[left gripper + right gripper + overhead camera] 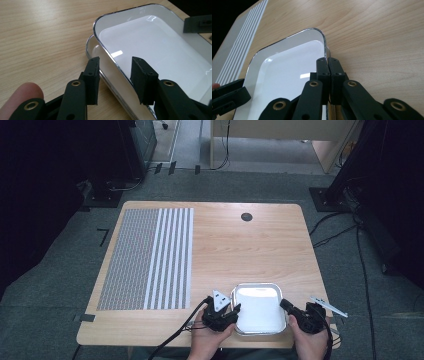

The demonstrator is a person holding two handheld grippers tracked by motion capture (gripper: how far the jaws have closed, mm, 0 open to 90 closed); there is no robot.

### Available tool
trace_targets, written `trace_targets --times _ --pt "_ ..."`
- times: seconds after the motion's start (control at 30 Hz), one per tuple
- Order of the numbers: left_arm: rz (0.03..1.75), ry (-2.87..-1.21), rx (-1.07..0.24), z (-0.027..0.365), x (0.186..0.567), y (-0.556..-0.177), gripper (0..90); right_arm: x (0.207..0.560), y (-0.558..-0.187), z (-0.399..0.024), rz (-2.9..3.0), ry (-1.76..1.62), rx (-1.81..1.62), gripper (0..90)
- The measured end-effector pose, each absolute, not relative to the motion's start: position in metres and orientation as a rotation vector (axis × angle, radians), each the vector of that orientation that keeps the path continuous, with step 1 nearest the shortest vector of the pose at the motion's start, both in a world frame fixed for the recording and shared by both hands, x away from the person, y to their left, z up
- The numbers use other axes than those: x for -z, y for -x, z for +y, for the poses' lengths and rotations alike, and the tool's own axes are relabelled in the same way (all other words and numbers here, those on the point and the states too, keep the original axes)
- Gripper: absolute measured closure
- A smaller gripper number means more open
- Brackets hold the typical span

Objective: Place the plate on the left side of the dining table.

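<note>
A white metal-rimmed tray [260, 307] lies at the near edge of the wooden worktop [240, 250], right of a grey striped mat [150, 257]. The left tool [115, 75] stands wide, its two black jaws straddling the tray's near rim, one outside over the wood and one over the white inside, neither pressing it. The right tool [328, 65] is closed tight on the tray's opposite rim, its jaws pinching the thin metal edge. In the left gripper view a second rim seems to peek from under the tray, though it may be a reflection.
</note>
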State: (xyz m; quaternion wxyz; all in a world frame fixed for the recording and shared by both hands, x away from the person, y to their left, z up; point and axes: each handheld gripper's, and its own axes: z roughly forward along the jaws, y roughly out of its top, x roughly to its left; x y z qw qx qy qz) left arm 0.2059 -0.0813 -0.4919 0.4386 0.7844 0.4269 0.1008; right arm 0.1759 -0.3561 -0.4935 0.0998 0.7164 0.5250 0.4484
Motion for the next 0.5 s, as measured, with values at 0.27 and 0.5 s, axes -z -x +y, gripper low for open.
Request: trace_targets --times 0.27,0.5 --pt "1.0 -1.943 -0.235 -0.0835 0.4888 -0.1982 63.3 0.4892 -0.1736 -0.3604 1.483 -2.123 -1.351 89.9" --pt "1.012 -1.937 -0.161 -0.0769 0.4853 -0.2001 67.7 0.486 -0.1733 -0.3548 1.44 -2.132 -1.376 89.8"
